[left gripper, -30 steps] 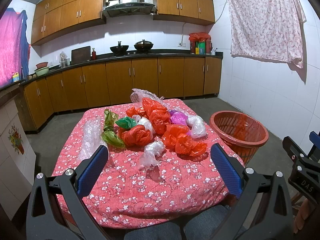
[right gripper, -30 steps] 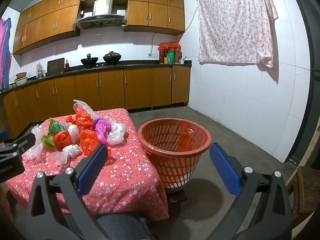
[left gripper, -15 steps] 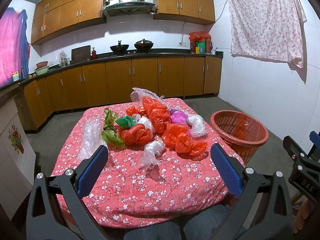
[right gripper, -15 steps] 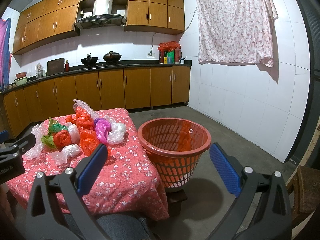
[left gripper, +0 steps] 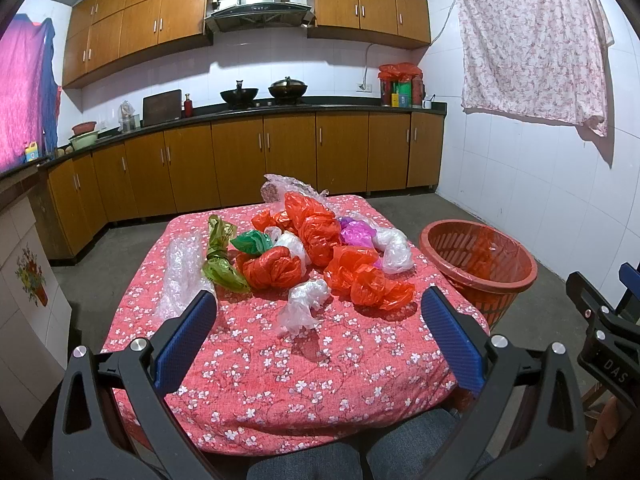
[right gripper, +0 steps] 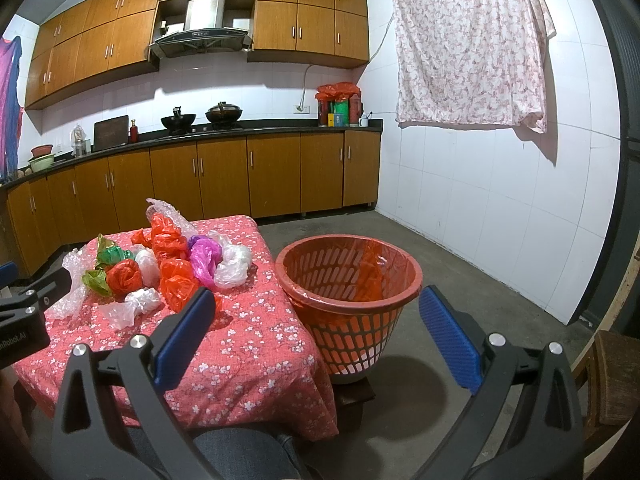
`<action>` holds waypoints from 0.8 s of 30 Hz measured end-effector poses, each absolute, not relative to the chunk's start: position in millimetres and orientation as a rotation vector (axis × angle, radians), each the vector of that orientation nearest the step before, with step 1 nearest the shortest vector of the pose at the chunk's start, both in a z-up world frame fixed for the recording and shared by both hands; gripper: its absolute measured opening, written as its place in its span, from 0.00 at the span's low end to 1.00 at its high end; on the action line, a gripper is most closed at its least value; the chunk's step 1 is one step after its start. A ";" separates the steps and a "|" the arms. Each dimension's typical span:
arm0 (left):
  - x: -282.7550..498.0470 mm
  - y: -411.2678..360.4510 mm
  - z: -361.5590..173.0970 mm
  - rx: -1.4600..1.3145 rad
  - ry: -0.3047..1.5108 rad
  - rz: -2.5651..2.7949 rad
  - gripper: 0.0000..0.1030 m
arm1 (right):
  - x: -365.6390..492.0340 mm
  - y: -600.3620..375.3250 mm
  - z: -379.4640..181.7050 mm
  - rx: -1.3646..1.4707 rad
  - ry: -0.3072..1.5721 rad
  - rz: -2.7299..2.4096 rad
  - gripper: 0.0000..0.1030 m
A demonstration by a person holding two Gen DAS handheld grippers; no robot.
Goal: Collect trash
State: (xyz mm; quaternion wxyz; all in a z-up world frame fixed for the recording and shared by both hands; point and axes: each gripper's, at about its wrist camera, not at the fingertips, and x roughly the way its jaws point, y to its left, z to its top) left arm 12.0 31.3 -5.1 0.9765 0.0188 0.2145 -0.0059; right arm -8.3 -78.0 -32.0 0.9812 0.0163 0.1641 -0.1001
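Several crumpled plastic bags lie on the table with the red flowered cloth [left gripper: 320, 360]: red bags [left gripper: 272, 268], a green one [left gripper: 222, 268], a purple one [left gripper: 356, 232] and clear ones [left gripper: 304, 306]. The pile also shows in the right wrist view [right gripper: 172, 268]. An orange lattice basket [left gripper: 478, 264] stands right of the table, also in the right wrist view [right gripper: 348, 280]. My left gripper [left gripper: 318, 340] is open and empty over the table's near edge. My right gripper [right gripper: 316, 336] is open and empty, between table and basket.
Wooden kitchen cabinets and a dark counter [left gripper: 280, 104] with woks run along the back wall. A flowered cloth [left gripper: 532, 40] hangs on the right wall. A wooden chair [right gripper: 616, 376] stands at the far right. Concrete floor [right gripper: 460, 272] surrounds the basket.
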 end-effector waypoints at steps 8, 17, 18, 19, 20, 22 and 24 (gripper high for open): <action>13.8 36.1 -6.3 0.038 0.435 -0.009 0.98 | -7.5 -79.0 -33.7 0.033 0.331 -0.203 0.96; 20.7 55.1 -24.8 0.034 0.473 0.045 0.98 | 3.5 -82.1 -44.7 0.060 0.372 -0.196 0.96; 21.8 60.3 -28.2 0.028 0.482 0.059 0.98 | 6.3 -82.6 -47.3 0.064 0.381 -0.193 0.96; 24.1 68.2 -32.8 0.019 0.495 0.079 0.98 | 9.3 -83.6 -49.1 0.068 0.389 -0.189 0.96; 25.0 72.5 -34.5 0.014 0.502 0.088 0.98 | 15.4 -82.9 -48.5 0.071 0.398 -0.186 0.96; 29.3 86.2 -38.7 -0.004 0.521 0.112 0.98 | 23.0 -78.7 -52.1 0.075 0.416 -0.174 0.96; 34.6 103.1 -41.9 -0.021 0.538 0.146 0.98 | 30.9 -76.8 -53.1 0.076 0.427 -0.164 0.96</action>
